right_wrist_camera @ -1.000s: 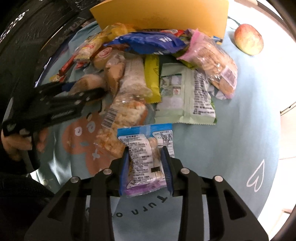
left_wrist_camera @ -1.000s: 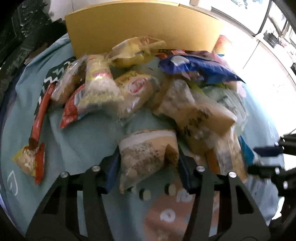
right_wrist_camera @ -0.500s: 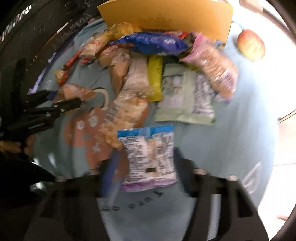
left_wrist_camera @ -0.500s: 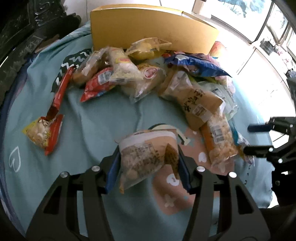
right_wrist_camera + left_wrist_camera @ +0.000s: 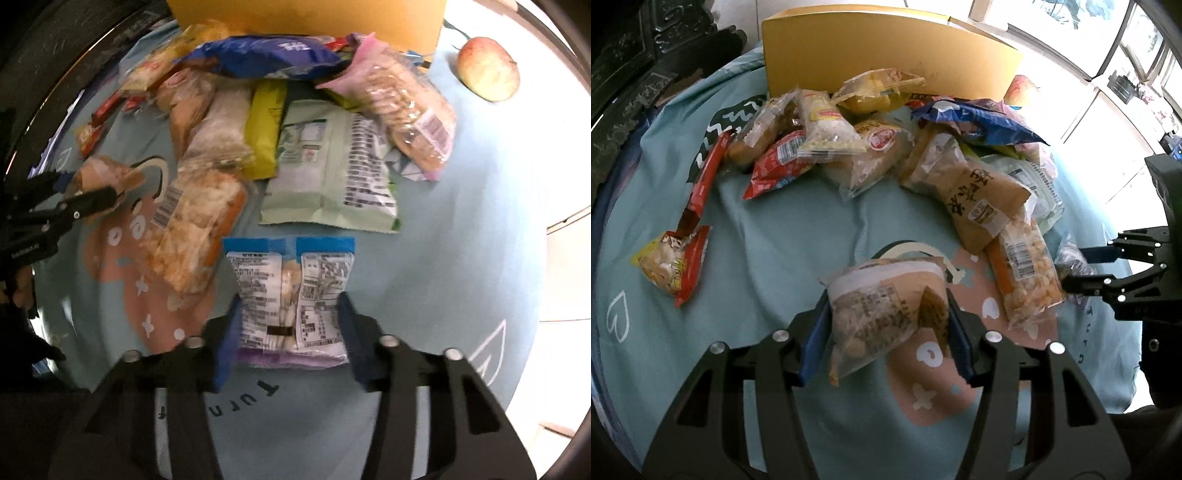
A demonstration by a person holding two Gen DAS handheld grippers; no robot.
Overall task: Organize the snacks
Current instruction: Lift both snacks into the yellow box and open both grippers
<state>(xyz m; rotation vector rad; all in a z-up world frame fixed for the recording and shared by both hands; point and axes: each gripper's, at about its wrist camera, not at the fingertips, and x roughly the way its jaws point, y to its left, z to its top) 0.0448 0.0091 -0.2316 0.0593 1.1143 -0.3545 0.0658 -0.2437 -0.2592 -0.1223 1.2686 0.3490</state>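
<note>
My left gripper (image 5: 886,325) is shut on a clear bag of brown pastry (image 5: 882,310) and holds it above the blue cloth (image 5: 775,240). My right gripper (image 5: 290,332) is shut on a blue-topped white snack packet (image 5: 290,291), also lifted off the cloth. A heap of several snack bags (image 5: 879,144) lies in front of a yellow cardboard box (image 5: 886,55). In the right wrist view the heap (image 5: 295,129) lies ahead and the left gripper (image 5: 85,199) shows at the left with its pastry bag. The right gripper also shows at the right edge of the left wrist view (image 5: 1086,266).
An apple (image 5: 487,70) sits on the cloth right of the box. A red stick packet (image 5: 705,181) and a small yellow-red bag (image 5: 674,266) lie apart at the left. A green packet (image 5: 332,173) and an orange-edged puffed snack bag (image 5: 1023,273) lie near the grippers.
Both grippers have pulled back from the heap and risen, each carrying its packet. The heap looks farther away. The right jaws look a little wider apart around the packet.
</note>
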